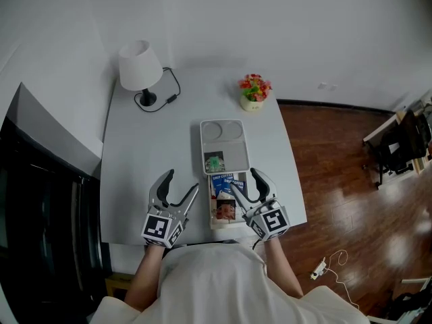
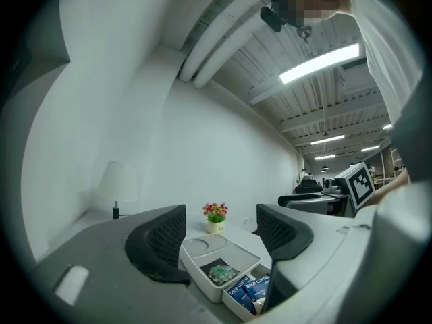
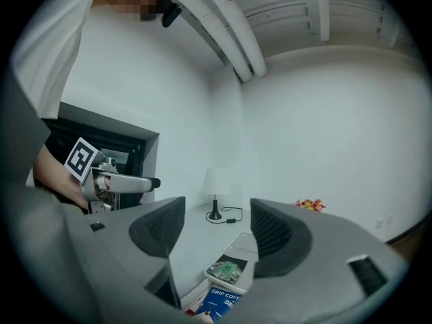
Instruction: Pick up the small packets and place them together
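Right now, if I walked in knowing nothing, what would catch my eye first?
Two open, empty tongs with black-and-white marker cubes, the left tongs and the right tongs, hover at the near edge of a table. Between them sit a white tray holding a green packet and, nearer, a box of blue coffee packets; a white lamp and potted flowers stand at the far end.

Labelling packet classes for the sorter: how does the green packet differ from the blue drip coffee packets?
Colour: the green packet is green on dark backing; the blue packets are blue with white print. Place: the green packet lies in the white tray; the blue packets sit in the open box next to it. Count: green packet alone, blue packets paired. Both are small, neither gripped.
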`<state>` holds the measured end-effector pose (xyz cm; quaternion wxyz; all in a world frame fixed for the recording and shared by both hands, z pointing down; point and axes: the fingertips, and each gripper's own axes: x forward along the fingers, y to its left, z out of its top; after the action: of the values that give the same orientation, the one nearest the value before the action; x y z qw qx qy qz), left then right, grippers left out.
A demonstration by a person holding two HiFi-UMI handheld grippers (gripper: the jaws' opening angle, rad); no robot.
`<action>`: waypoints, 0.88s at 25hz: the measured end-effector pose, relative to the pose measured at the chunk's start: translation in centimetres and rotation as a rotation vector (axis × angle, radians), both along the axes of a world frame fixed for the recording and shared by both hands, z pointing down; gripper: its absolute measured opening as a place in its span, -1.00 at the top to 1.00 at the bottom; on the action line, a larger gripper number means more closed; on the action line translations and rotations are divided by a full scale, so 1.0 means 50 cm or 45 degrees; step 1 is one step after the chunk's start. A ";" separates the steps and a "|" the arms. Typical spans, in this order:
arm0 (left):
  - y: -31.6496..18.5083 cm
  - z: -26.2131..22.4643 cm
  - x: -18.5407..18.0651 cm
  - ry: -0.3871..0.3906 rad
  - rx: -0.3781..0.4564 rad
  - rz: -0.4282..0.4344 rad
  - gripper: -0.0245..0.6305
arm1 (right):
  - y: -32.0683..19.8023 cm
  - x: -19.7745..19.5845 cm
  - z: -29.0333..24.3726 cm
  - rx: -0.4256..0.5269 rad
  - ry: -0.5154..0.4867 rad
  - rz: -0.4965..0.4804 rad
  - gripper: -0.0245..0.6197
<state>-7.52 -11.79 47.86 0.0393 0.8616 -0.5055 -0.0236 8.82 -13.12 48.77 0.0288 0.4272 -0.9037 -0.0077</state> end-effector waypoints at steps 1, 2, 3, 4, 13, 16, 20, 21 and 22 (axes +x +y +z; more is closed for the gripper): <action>0.002 -0.002 0.001 -0.003 0.007 0.008 -0.09 | 0.002 -0.003 0.002 -0.007 0.019 -0.022 -0.05; 0.004 -0.003 0.003 -0.004 0.012 0.017 -0.09 | 0.005 -0.007 0.006 -0.019 0.043 -0.050 -0.05; 0.005 -0.003 0.004 -0.004 0.011 0.023 -0.09 | 0.009 -0.012 0.013 -0.035 0.072 -0.085 -0.03; 0.007 -0.001 0.004 -0.006 0.007 0.025 -0.09 | 0.013 -0.016 0.024 -0.057 0.102 -0.123 -0.02; 0.025 0.027 0.018 -0.063 -0.042 0.067 -0.09 | 0.065 -0.029 0.301 -0.488 0.671 -0.557 0.08; 0.033 0.035 0.024 -0.080 -0.055 0.080 -0.09 | 0.089 -0.023 0.403 -0.636 0.871 -0.691 0.03; 0.041 0.037 0.030 -0.091 -0.068 0.084 -0.09 | 0.104 -0.016 0.487 -0.683 1.159 -0.789 0.08; 0.043 0.039 0.030 -0.094 -0.069 0.082 -0.09 | 0.103 -0.015 0.500 -0.691 1.201 -0.795 0.08; 0.045 0.041 0.029 -0.096 -0.069 0.081 -0.09 | 0.103 -0.014 0.510 -0.702 1.232 -0.798 0.08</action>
<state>-6.08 -9.57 49.90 0.0443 0.8762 -0.4794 0.0238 8.11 -7.99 74.29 0.5388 0.0677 -0.8393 0.0251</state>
